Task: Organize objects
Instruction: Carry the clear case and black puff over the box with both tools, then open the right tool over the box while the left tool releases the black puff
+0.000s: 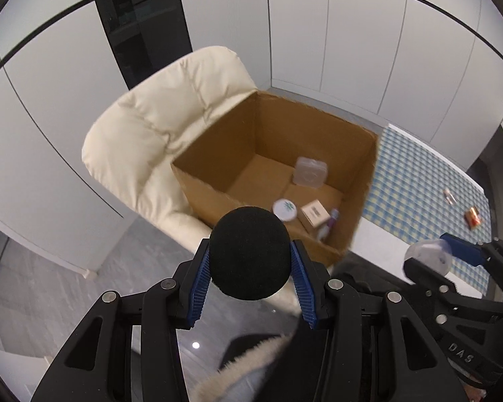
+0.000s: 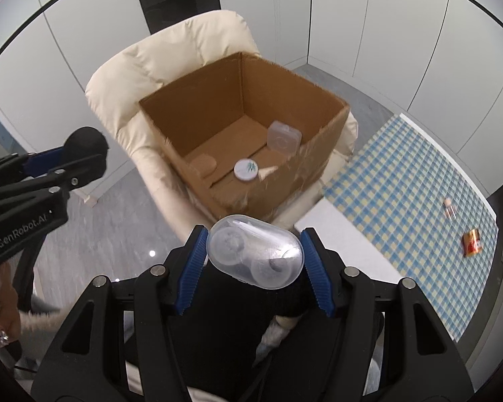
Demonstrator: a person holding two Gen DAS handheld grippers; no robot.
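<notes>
Evidently both hands carry cargo toward the cardboard box [image 2: 241, 107], which sits on a cream padded chair [image 2: 171, 50] and serves as the landmark. The left gripper [image 1: 250, 261] is clamped on a black foam ball [image 1: 249, 251], hanging just short of the box's near rim; it looks light, soft and squashy, so a grip across its widest part should hold without slipping. The right gripper [image 2: 254, 256] is clamped on a clear plastic capsule case [image 2: 255, 256], likewise just before the near rim; that shell is probably light, stiff and slick, best pinched across its short sides, gently, since it may crack or pop out. Inside the box I count one square clear case [image 2: 284, 136], one round white tin [image 2: 246, 169], one small tan carton [image 1: 314, 213] and one purple-tipped tube [image 1: 328, 222]. Right of the box, well apart on the checked tablecloth [image 2: 402, 174], lie two small items: one little bottle [image 2: 449, 207] and one orange packet [image 2: 472, 242].
</notes>
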